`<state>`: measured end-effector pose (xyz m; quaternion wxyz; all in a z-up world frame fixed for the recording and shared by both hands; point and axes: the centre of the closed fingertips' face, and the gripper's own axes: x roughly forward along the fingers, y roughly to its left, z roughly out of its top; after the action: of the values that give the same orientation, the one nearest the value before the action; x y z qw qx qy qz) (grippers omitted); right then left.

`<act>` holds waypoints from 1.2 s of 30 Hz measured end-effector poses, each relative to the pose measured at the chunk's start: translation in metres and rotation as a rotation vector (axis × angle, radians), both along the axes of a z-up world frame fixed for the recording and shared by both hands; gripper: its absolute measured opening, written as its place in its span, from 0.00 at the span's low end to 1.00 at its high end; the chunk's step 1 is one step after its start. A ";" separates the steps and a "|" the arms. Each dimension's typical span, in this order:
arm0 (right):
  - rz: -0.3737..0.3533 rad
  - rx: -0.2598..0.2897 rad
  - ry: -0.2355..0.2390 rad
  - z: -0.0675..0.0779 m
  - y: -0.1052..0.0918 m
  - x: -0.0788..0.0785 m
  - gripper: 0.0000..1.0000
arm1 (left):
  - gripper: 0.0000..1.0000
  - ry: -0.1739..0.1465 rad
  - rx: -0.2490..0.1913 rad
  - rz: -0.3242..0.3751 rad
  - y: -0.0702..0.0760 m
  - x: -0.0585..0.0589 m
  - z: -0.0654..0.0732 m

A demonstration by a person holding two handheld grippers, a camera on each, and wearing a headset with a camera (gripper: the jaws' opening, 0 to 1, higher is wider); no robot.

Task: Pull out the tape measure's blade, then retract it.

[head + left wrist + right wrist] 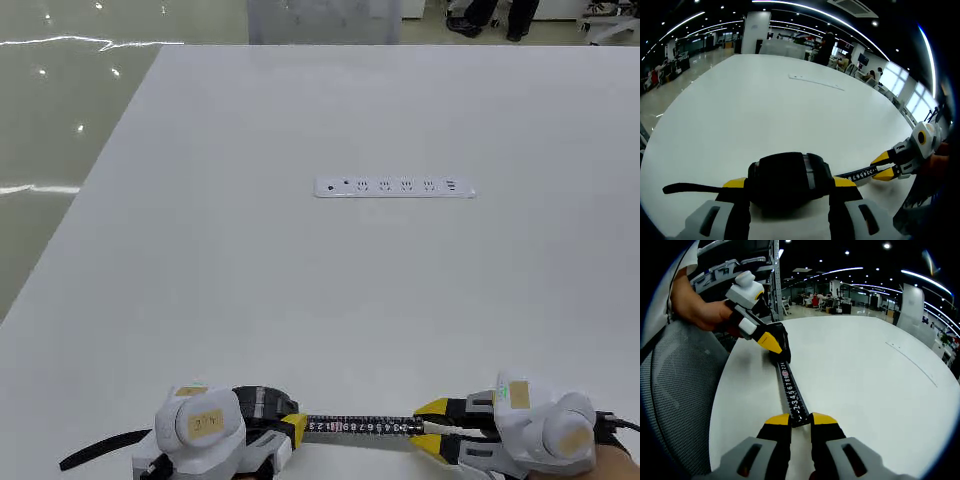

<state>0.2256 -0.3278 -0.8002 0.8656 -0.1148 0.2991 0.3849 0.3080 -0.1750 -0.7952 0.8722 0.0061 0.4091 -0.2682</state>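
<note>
A black tape measure case [790, 180] sits at the table's near edge, held between the yellow-tipped jaws of my left gripper [283, 432]; its dark wrist strap [100, 449] trails off to the left. A short length of black blade [362, 427] with white numbers runs from the case [262, 405] to my right gripper [432, 427], which is shut on the blade's end. In the right gripper view the blade [791, 392] leads from my right gripper [799, 419] up to the case [782, 346] in the left gripper [771, 343].
A white power strip [394, 187] lies flat in the middle of the white table [330, 290]. The table's left edge drops to a glossy floor [60, 130]. People and chairs are beyond the far end. A grey mesh chair back [675, 405] stands beside the table.
</note>
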 end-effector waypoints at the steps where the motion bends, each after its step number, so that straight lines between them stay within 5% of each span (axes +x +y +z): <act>1: 0.002 0.002 0.000 0.000 0.001 0.001 0.13 | 0.60 0.002 -0.003 0.002 0.000 0.000 0.000; 36: 0.045 0.053 0.029 0.002 0.032 0.018 0.11 | 0.60 0.034 -0.060 0.024 0.002 0.003 0.002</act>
<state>0.2438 -0.2962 -0.7979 0.8551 -0.0931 0.2985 0.4137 0.3108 -0.1725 -0.7928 0.8682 -0.0296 0.4155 -0.2697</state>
